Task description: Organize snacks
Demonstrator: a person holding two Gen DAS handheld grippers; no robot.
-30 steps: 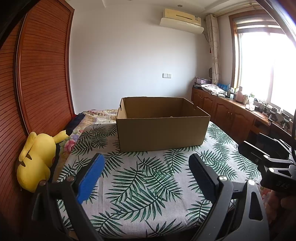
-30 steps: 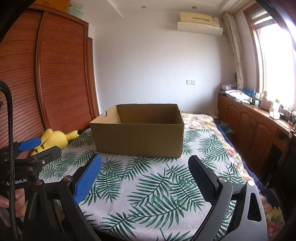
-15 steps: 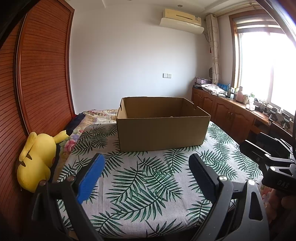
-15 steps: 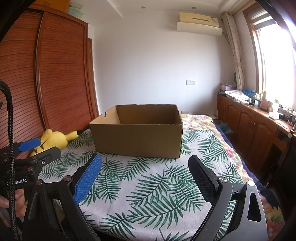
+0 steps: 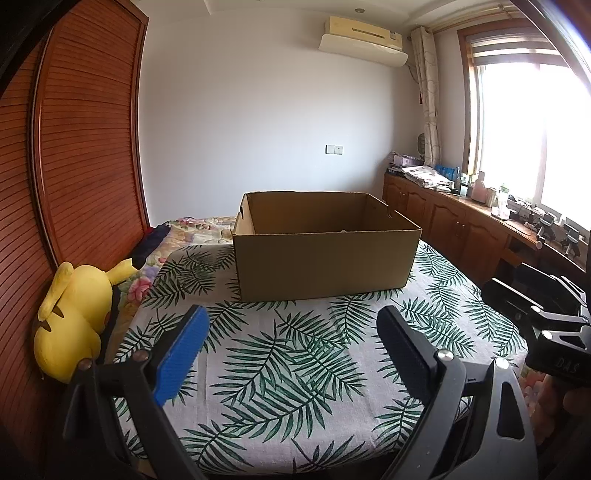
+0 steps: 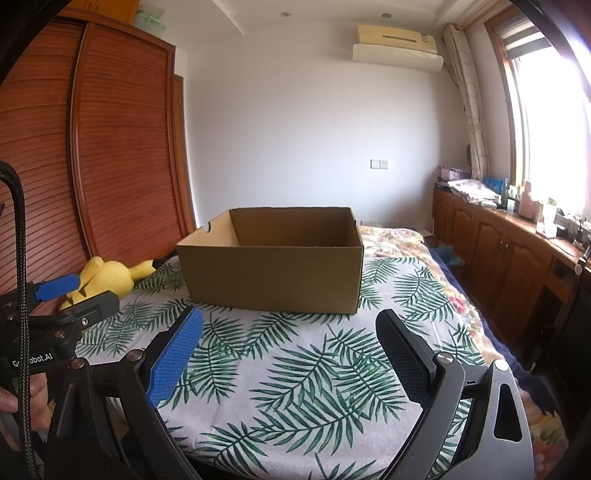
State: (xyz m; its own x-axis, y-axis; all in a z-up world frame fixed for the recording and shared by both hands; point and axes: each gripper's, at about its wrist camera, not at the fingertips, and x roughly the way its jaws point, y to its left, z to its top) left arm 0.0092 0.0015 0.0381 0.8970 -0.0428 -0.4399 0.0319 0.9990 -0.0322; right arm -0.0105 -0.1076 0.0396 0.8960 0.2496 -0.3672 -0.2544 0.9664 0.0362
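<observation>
Room: a bedroom with a slatted wooden wardrobe (image 5: 85, 155) on one side, a window and a low cabinet run (image 6: 517, 236) on the other, and an air conditioner (image 5: 364, 33) high on the far wall.
Surface: a bed (image 5: 295, 354) under a white cover printed with green palm leaves; no desk carries the things here.
Box: 1 open cardboard box (image 5: 325, 254) stands upright on the bed, ahead of both cameras, flaps out of sight.
Snacks: none lie on the cover in either view; the box floor is hidden by the near wall (only a pale speck shows above that wall in the left view, too small to name).
Left claw: the left claw (image 5: 291, 339) hangs wide above the cover, holding nothing.
Right claw: the right claw (image 6: 288, 343) is likewise spread wide and bare.
Bystander: a yellow plush toy (image 5: 74, 314) rests against the wardrobe, well apart from the box.
Step in hand: cannot be settled; a clear cover with 2 bare claws fits snacks already packed in the box, or snacks waiting somewhere out of view.
Next move: calls for a look over the box rim, in this judgement, before anything else.
</observation>
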